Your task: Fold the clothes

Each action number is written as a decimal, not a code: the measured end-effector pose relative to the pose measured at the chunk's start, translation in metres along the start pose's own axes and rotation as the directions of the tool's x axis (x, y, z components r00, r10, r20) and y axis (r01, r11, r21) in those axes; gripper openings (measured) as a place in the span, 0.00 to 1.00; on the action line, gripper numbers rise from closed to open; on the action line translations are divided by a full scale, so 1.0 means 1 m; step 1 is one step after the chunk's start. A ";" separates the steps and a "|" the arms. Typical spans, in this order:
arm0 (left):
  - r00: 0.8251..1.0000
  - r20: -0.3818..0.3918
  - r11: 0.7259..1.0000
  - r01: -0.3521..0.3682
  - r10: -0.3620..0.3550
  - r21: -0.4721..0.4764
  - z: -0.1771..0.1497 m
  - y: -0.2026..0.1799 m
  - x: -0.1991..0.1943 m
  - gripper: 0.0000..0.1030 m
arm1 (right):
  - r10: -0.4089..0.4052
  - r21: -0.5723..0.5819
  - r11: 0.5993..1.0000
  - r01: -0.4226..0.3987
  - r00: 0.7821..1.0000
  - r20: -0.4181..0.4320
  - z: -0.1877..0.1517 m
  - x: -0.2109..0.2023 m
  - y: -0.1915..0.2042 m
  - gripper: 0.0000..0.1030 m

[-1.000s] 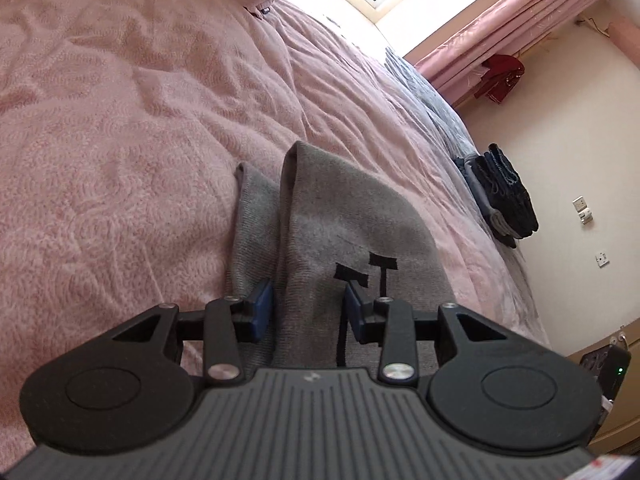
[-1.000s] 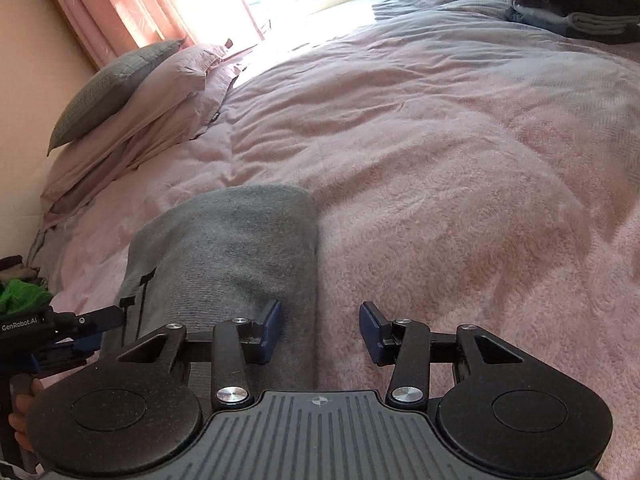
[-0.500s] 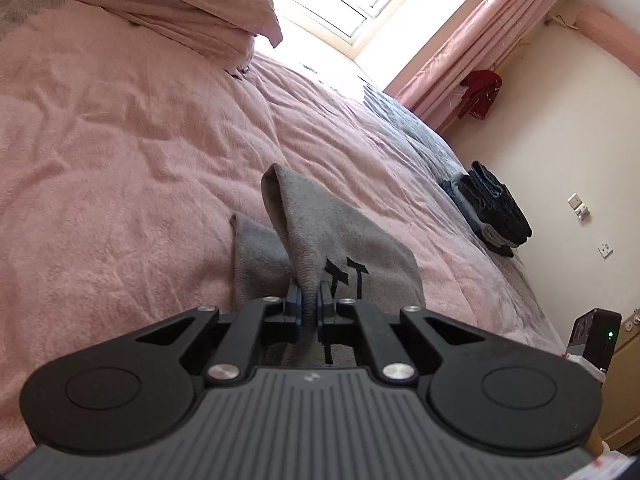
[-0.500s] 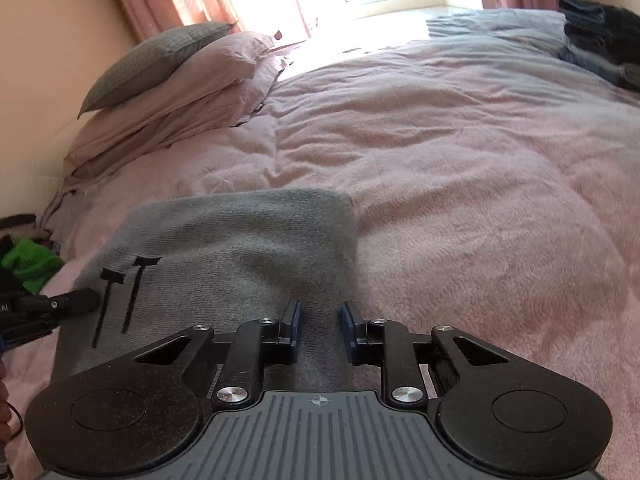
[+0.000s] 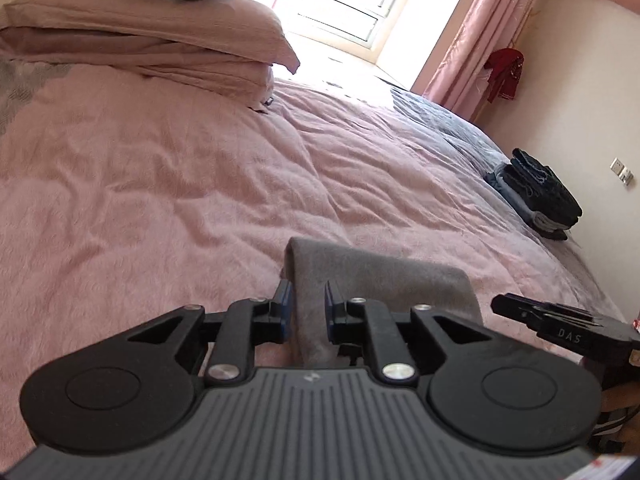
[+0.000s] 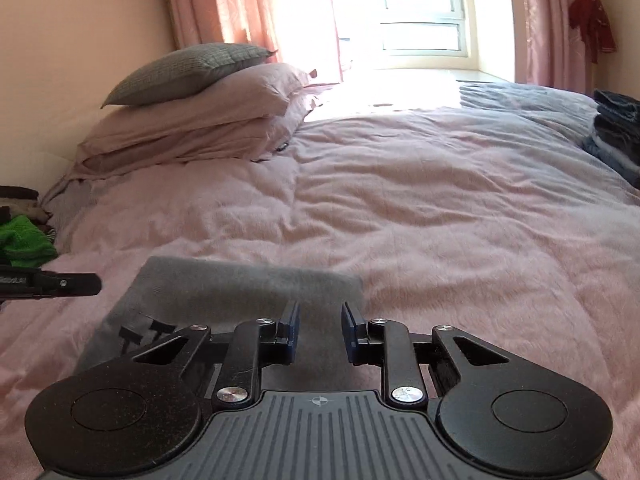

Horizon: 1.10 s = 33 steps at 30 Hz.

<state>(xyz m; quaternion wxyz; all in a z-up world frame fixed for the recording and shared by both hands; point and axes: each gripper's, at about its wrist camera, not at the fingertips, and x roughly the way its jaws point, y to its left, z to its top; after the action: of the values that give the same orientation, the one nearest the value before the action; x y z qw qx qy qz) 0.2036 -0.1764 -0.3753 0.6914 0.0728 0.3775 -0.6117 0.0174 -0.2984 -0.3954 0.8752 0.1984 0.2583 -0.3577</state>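
Note:
A grey garment (image 5: 380, 276) lies folded on the pink bed cover (image 5: 160, 200). Its left edge stands up as a ridge between the blue pads of my left gripper (image 5: 308, 308), which is shut on it with the jaws a little apart. In the right wrist view the same grey garment (image 6: 240, 284) shows a black logo (image 6: 144, 330) at its left. My right gripper (image 6: 320, 326) is shut on its right edge, jaws narrowly apart with cloth between them. Each view shows the other gripper's body at its side edge.
A stack of folded dark clothes (image 5: 536, 200) sits at the bed's right edge, also in the right wrist view (image 6: 616, 132). Pillows (image 6: 192, 112) are piled at the head by the window. A green cloth (image 6: 20, 240) lies off the bed's left side.
A second ago both grippers were open over the garment's near end, then both closed on it. Both views now sit lower and tilt up. The garment's far edge is nearer, and the left jaws are slightly wider.

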 end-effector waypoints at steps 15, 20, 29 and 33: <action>0.992 -0.047 0.992 -0.111 0.114 0.067 -0.011 -0.009 0.085 0.12 | -0.010 -0.095 0.996 0.004 0.998 -0.060 0.000 0.076 -0.008 0.19; 0.997 -0.017 0.998 -0.069 0.069 -0.010 -0.017 -0.013 0.023 0.11 | -0.001 -0.020 1.000 0.001 1.000 0.001 -0.004 0.001 -0.013 0.20; 0.993 -0.067 0.994 -0.091 0.095 0.057 -0.108 -0.060 -0.051 0.11 | 0.050 -0.018 0.999 -0.051 0.998 -0.045 -0.087 -0.088 0.027 0.19; 0.991 -0.041 0.992 -0.122 0.124 0.038 -0.125 -0.061 -0.053 0.13 | 0.004 -0.106 0.994 -0.011 0.998 -0.065 -0.111 -0.075 0.037 0.19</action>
<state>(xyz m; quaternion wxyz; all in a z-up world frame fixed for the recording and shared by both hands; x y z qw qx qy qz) 0.0963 -0.0790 -0.4091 0.7181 0.1213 0.3763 -0.5727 -0.0359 -0.1759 -0.4326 0.8770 0.1642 0.3044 -0.3337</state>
